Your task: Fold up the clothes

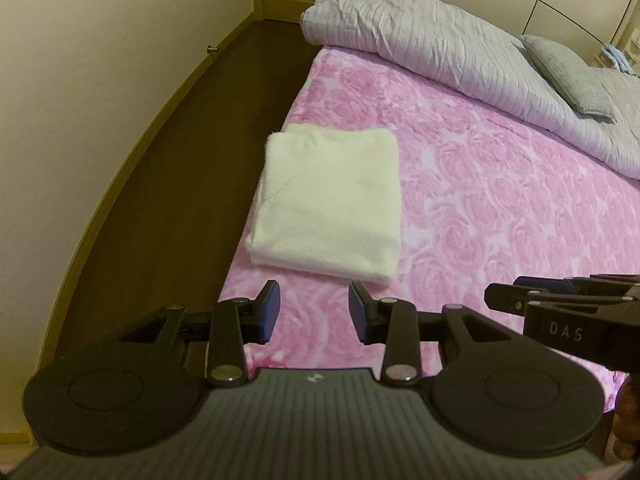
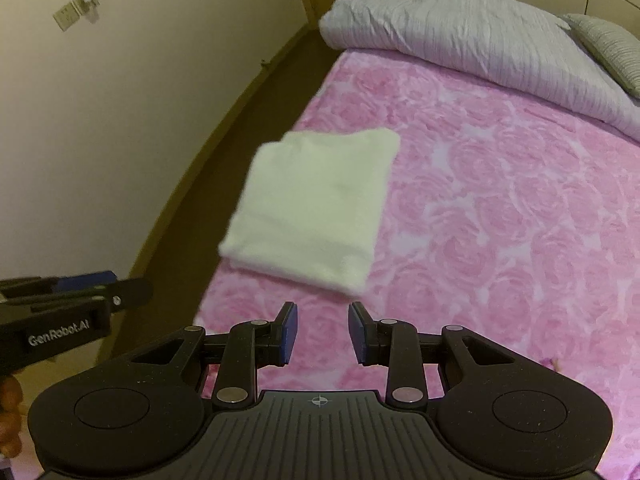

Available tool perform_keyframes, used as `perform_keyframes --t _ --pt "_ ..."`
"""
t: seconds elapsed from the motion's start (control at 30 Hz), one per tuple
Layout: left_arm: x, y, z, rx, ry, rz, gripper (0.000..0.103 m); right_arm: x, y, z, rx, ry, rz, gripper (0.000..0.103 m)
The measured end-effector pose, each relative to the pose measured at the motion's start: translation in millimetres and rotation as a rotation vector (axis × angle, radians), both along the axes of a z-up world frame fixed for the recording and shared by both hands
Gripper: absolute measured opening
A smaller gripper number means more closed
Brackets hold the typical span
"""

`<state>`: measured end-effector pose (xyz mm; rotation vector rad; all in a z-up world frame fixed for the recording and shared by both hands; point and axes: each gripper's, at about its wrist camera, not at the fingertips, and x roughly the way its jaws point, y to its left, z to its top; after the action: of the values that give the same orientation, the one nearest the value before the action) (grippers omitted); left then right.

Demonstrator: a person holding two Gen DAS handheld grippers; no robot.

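Where the bed's edge runs, the folded white cloth [image 1: 328, 204] lies ahead of the left gripper [image 1: 315, 312].

Left gripper [image 1: 314, 312]: matte black linkage arms, silver pivot pins, blue pads [image 1: 272, 310], ribbed grey base plate with a small crosshair mark, round black side discs; side lettering "GenRobot.AI". Right gripper [image 2: 322, 332]: same build, blue pads [image 2: 289, 332]; side lettering "DAS".
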<state>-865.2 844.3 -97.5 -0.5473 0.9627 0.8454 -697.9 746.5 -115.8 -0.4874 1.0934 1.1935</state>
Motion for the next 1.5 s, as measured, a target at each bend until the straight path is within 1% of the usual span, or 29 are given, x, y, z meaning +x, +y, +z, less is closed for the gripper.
perform_keyframes --t 0.2,0.37,0.47,0.53,0.9,1.23,1.5 --pt "4 -2 -13 -0.029 0.017 -0.003 0.033 0 -2 -12 -0.042 -0.006 0.008 0.032" --pt "1 -6 -14 -0.041 0.012 0.008 0.033 3 -2 -17 -0.066 -0.002 0.019 0.032" --pt "0 -3 -11 -0.049 -0.017 0.025 0.033 4 -1 -16 -0.062 -0.002 0.031 0.032" --pt "2 -3 -9 -0.047 -0.02 0.036 0.033 5 0 -15 -0.059 -0.003 0.04 0.032" --pt "30 -21 0 -0.023 -0.005 0.092 0.033 33 -4 -3 -0.031 -0.024 0.107 0.032" --pt "55 -44 1 -0.018 0.01 0.129 0.033 60 -15 -1 -0.019 -0.007 0.149 0.032" --pt "66 -62 2 -0.004 0.008 0.201 0.033 80 -22 0 -0.005 0.002 0.196 0.032"
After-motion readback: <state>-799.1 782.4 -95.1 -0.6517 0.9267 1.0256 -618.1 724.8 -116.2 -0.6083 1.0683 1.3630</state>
